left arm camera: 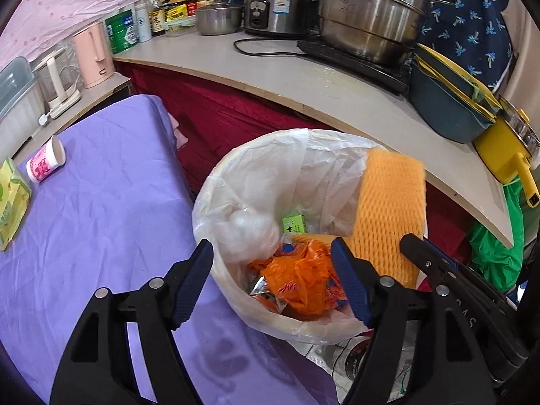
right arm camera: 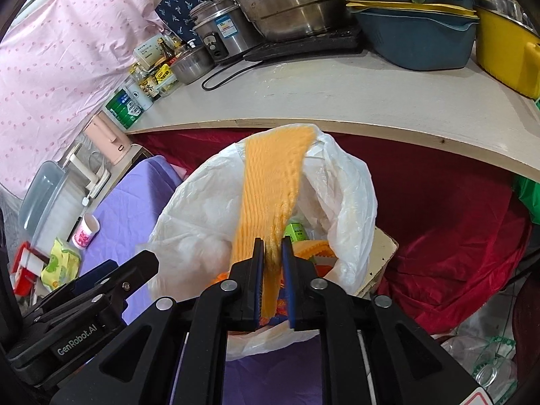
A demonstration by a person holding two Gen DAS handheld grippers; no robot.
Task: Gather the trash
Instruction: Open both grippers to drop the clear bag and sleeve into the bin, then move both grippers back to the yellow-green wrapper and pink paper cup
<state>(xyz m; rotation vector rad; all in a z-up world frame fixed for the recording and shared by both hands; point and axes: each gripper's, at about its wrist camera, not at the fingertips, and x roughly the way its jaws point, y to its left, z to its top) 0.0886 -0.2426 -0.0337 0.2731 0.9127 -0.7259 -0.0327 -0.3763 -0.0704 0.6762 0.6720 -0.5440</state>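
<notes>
A round trash bin lined with a white plastic bag [left arm camera: 236, 175] stands beside the purple-covered table [left arm camera: 101, 229]. Inside lie crumpled orange wrappers [left arm camera: 297, 276], a small green box [left arm camera: 294, 224] and clear plastic. My left gripper [left arm camera: 271, 246] hangs open over the bin's near rim, nothing between its fingers. My right gripper [right arm camera: 271, 243] is shut on the lower end of a long orange foam net [right arm camera: 270, 182], which stands up over the bin's right side [left arm camera: 388, 209]. On the table lie a pink-printed paper cup [left arm camera: 45, 163], tipped over, and a green packet [left arm camera: 10, 199].
A curved pale counter [left arm camera: 303, 87] runs behind the bin, carrying steel pots [left arm camera: 368, 17], a rice cooker [left arm camera: 273, 6], bottles, stacked blue basins [left arm camera: 445, 104] and a yellow pot [left arm camera: 506, 148]. Red cloth hangs under it. A pink kettle [left arm camera: 92, 54] stands at left. Empty bottles lie on the floor [right arm camera: 486, 364].
</notes>
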